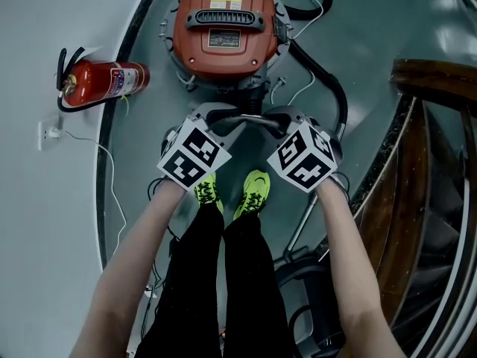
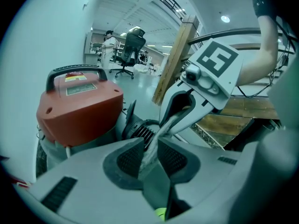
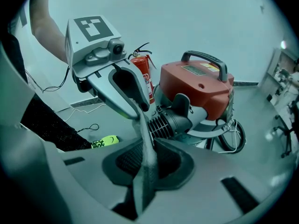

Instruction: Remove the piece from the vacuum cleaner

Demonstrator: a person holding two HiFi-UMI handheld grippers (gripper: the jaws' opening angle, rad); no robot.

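A grey floor (image 1: 358,43) meets a pale wall (image 1: 30,200) on the left, where a red fire extinguisher (image 1: 104,82) lies. The red vacuum cleaner (image 1: 223,28) stands at the middle and a wooden stair rail (image 1: 436,77) curves on the right.

The head view alone shows the yellow-green shoes (image 1: 255,191) just behind the grippers. Only the left gripper view opens onto a long room with office chairs (image 2: 131,48) and a leaning wooden post (image 2: 174,59). Only the right gripper view shows the cleaner's wheel (image 3: 232,136) and the ribbed hose cuff (image 3: 166,122) clearly.

Both forearms reach forward beside the legs, and the grippers tilt down and inward towards each other. The left gripper (image 2: 148,148) has its jaws nipped narrow on a thin pale grey piece (image 2: 161,127). The right gripper (image 3: 148,155) clamps the same piece from the other end. The piece spans between them just in front of the cleaner, by the cuff. Whether it is joined to the cuff cannot be told.
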